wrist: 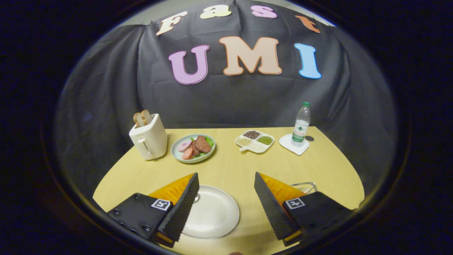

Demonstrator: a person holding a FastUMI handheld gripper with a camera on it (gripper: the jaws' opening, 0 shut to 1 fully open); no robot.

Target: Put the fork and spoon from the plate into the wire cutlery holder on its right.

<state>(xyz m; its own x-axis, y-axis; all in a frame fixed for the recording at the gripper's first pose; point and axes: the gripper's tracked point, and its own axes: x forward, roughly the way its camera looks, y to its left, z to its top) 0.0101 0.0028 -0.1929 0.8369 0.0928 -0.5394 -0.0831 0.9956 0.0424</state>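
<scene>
The claw (226, 177) hangs spread wide, holding nothing, above the white plate (212, 216). What seems the wire cutlery holder (304, 186) peeks past its right finger.

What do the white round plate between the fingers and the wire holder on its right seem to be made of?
White round plate: probably matte paper or plastic; dull, no glare. Wire holder: thin shiny metal wire, apparently. Gripper open above the plate.

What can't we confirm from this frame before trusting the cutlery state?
- Fork and spoon: neither can be made out on the white plate; the left finger covers its left rim, where a small metal glint shows.
- Wire cutlery holder: mostly hidden behind the right finger; contents unknown.
- Gripper: open, nothing between the fingers.
</scene>
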